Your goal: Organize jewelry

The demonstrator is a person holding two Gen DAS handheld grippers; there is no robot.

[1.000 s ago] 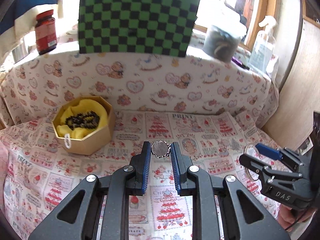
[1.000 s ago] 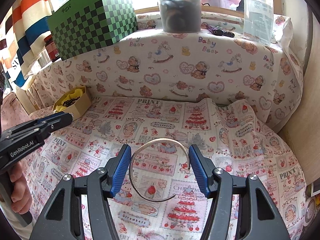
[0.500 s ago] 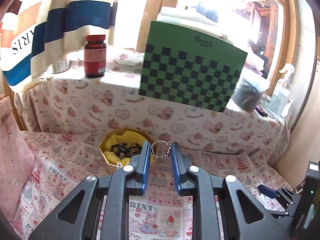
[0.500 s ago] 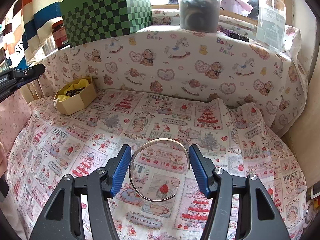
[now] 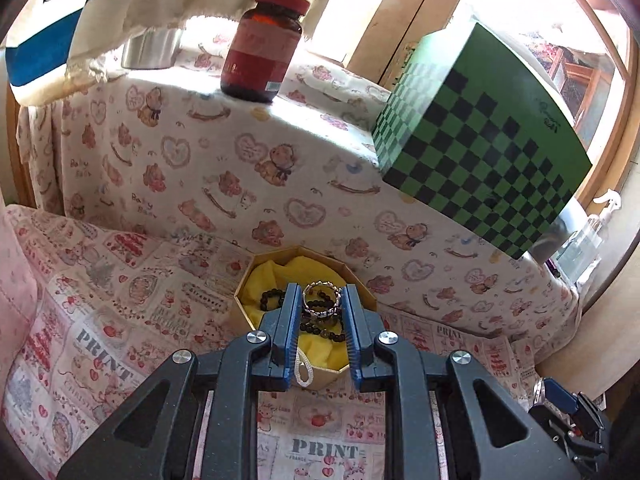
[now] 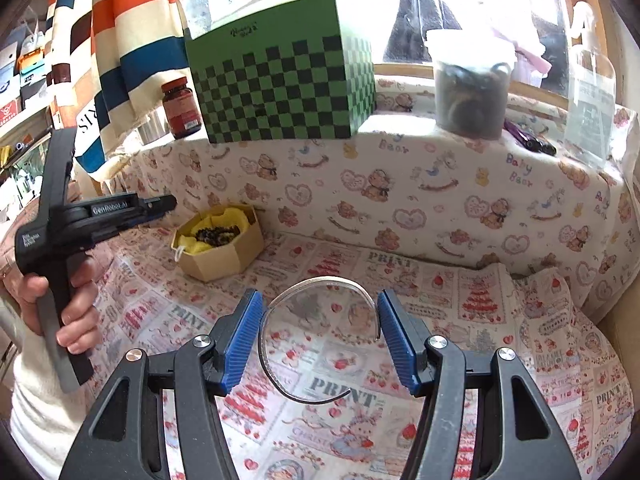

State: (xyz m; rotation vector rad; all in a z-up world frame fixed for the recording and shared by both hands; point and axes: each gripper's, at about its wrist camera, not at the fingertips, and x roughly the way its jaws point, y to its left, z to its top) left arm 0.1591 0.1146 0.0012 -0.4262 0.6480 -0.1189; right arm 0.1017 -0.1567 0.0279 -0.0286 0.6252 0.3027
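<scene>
My left gripper is shut on a small silver ring and holds it over the octagonal cardboard box lined with yellow cloth, which holds dark bead bracelets. My right gripper is shut on a silver open bangle and holds it above the printed cloth. In the right wrist view the box stands at the far left, and the left gripper hovers left of it, well above the cloth.
A raised ledge behind carries a green checkered box, a red-brown jar, a dark lidded container and a clear bottle. A striped cloth hangs at left. A wooden panel bounds the right.
My left gripper has carried the ring left and forward from over the cloth's middle to over the box. The right gripper has stayed low, holding the bangle.
</scene>
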